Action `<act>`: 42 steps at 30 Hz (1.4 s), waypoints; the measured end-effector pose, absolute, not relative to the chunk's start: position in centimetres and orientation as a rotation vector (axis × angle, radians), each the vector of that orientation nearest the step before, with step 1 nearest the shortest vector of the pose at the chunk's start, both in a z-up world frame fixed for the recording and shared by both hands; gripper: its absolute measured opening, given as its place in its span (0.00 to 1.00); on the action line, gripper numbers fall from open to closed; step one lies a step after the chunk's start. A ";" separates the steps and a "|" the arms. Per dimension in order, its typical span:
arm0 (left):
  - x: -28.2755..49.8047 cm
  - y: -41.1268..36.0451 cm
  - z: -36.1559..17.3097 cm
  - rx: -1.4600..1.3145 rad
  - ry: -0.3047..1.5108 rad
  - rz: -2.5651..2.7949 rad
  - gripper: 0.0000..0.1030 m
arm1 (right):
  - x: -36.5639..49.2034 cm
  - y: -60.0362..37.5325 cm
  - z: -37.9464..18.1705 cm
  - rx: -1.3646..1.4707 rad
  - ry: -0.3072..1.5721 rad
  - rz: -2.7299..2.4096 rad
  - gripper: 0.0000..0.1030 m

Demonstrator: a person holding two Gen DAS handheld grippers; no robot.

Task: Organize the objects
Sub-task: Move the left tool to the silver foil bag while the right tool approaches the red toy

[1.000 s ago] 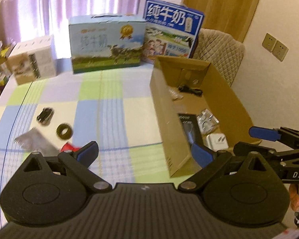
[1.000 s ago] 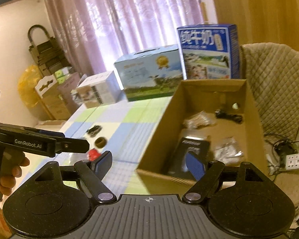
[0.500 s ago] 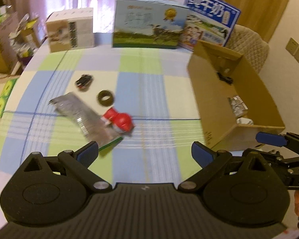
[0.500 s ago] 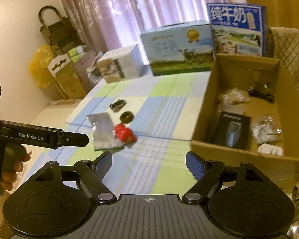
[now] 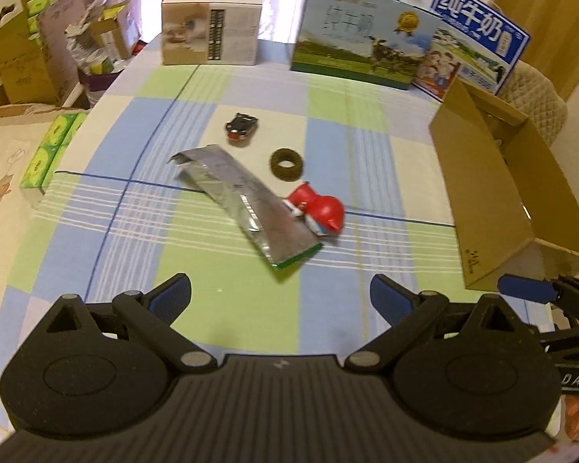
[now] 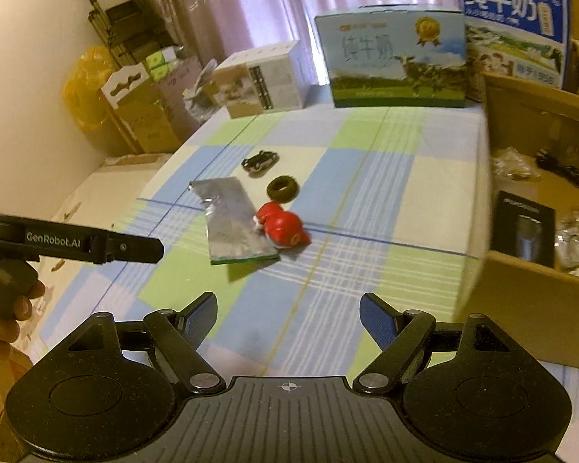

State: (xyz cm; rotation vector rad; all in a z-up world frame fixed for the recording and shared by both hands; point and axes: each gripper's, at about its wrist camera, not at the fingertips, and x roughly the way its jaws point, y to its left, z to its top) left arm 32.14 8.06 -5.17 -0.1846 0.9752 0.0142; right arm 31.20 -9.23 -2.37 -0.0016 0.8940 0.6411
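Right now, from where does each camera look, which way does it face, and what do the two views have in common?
Left wrist view: sits on the left gripper, open, looking along the checked table at the silver pouch and red toy; the right gripper's blue tip pokes in at right.
Right wrist view: sits on the right gripper, open, facing the same items and into the cardboard box; the left gripper and a hand show at left.
Shared: pouch, red toy, brown ring, toy car, milk cartons.

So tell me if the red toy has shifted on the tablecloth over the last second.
Cannot tell. The red toy lies against the silver pouch just below the brown ring, but both cameras swung.
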 end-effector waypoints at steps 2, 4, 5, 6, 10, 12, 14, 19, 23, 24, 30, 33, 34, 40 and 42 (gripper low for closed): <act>32.4 8.7 -5.5 -0.187 0.980 0.022 0.95 | 31.5 -8.3 -2.9 -0.015 0.899 0.642 0.76; 32.8 9.3 -5.8 -0.191 0.986 0.029 0.95 | 32.0 -7.5 -3.4 -0.034 0.899 0.647 0.76; 33.0 9.4 -5.9 -0.192 0.987 0.031 0.95 | 32.3 -7.1 -3.7 -0.045 0.898 0.645 0.76; 33.2 9.6 -6.0 -0.191 0.987 0.034 0.95 | 32.6 -6.7 -4.0 -0.054 0.897 0.640 0.76; 34.7 10.3 -6.7 -0.195 0.992 0.042 0.95 | 33.9 -5.4 -4.7 -0.081 0.884 0.634 0.76; 35.4 10.6 -7.0 -0.192 0.994 0.044 0.95 | 34.6 -4.8 -5.0 -0.097 0.874 0.635 0.76; 36.3 10.8 -7.5 -0.193 1.000 0.049 0.95 | 35.4 -4.0 -5.4 -0.117 0.866 0.639 0.76; 38.3 11.3 -8.8 -0.192 1.023 0.060 0.94 | 37.4 -2.5 -6.4 -0.148 0.860 0.660 0.75; 39.8 11.4 -9.8 -0.192 1.042 0.064 0.94 | 38.7 -1.3 -7.4 -0.184 0.866 0.669 0.73; 40.1 11.5 -10.1 -0.193 1.046 0.065 0.94 | 39.0 -1.1 -7.7 -0.192 0.866 0.672 0.71; 41.9 11.6 -11.2 -0.185 1.063 0.074 0.94 | 40.8 0.4 -9.3 -0.230 0.880 0.688 0.64; 42.6 11.6 -11.5 -0.182 1.066 0.077 0.94 | 41.6 1.0 -10.0 -0.242 0.887 0.696 0.62; 42.8 11.6 -11.6 -0.181 1.068 0.080 0.94 | 41.8 1.2 -10.2 -0.245 0.890 0.699 0.62; 44.1 11.8 -12.3 -0.185 1.083 0.091 0.94 | 43.0 2.3 -11.6 -0.249 0.904 0.708 0.59; 44.4 11.7 -12.6 -0.187 1.088 0.092 0.94 | 43.3 2.4 -11.9 -0.244 0.911 0.712 0.52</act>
